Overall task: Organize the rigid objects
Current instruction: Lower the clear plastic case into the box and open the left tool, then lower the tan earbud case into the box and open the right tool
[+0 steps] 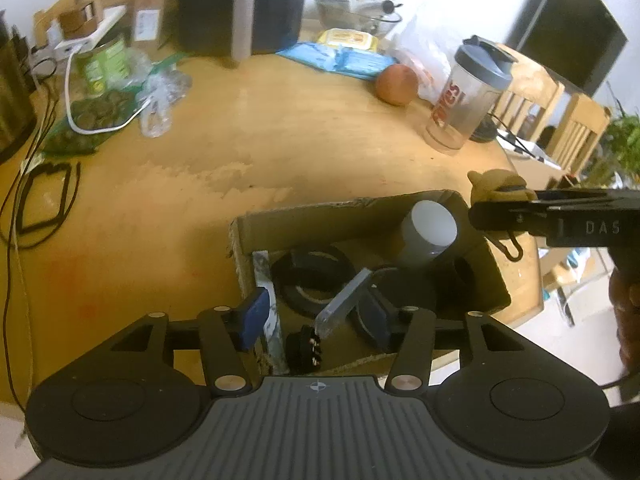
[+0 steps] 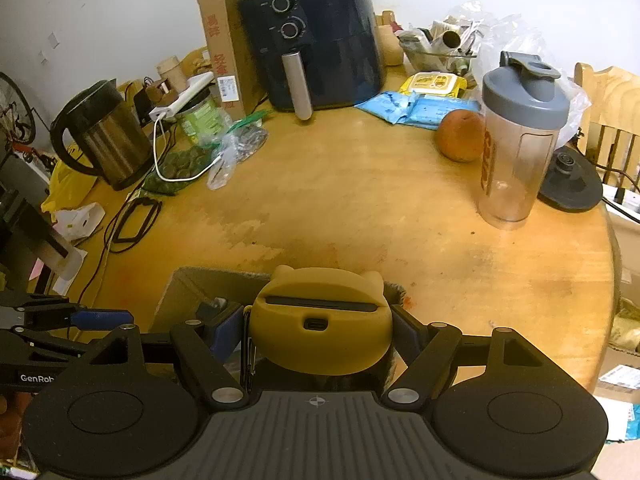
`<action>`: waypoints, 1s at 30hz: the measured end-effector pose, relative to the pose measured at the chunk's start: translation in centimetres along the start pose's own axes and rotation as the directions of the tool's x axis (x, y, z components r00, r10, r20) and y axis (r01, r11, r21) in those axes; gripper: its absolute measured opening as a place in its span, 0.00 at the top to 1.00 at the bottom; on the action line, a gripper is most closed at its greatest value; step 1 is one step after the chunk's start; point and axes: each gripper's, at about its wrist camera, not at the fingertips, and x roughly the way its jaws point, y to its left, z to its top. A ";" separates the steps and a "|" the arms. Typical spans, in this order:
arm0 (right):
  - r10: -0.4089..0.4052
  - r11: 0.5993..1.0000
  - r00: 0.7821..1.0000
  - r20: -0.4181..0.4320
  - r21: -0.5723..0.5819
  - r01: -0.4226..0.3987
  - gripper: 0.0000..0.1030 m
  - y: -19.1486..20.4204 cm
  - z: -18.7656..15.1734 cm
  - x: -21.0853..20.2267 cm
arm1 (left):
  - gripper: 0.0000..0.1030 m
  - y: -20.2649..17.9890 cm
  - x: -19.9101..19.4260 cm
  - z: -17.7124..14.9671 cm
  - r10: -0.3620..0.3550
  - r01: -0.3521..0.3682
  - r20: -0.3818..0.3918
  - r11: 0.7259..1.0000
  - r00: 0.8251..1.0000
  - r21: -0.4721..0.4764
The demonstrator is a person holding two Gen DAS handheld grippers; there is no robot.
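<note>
"GenRob" on left tongs (image 2: 96, 318)

Cluttered wooden table (image 2: 360, 208), cardboard box (image 1: 320, 220)

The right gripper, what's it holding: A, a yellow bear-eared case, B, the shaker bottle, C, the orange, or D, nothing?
A: the right gripper has its pads pressed on both sides of the yellow bear-eared case, near the cardboard box.

A round, worn yellow wooden counter (image 2: 360, 208) stands against a plain white wall (image 2: 100, 12). Pale wooden slat-backed chairs (image 1: 560, 120) sit beside its far edge, a dark flat screen (image 1: 572, 28) behind them and a leafy green plant (image 1: 626, 136) nearby.
</note>
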 end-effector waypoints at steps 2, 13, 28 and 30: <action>0.002 1.000 1.000 -0.003 -0.007 -0.002 0.24 0.4 -0.2 0.0 | 0.49 0.2 -0.2 -0.4 0.008 -0.008 0.001 1.000 1.000 -0.014; 0.022 0.999 1.000 -0.022 -0.042 -0.023 0.24 2.4 -0.9 0.2 | 0.48 1.2 -1.5 -2.1 0.054 -0.053 0.016 0.996 0.998 -0.065; 0.067 0.992 0.998 -0.011 -0.109 -0.068 0.23 5.3 1.3 1.5 | 0.44 2.9 -3.3 -3.5 0.097 -0.087 0.063 0.987 0.993 -0.135; 0.067 0.991 0.998 -0.018 -0.111 -0.068 0.23 5.6 1.9 2.0 | 0.36 3.2 -3.6 -3.6 0.105 -0.093 0.072 0.985 0.992 -0.148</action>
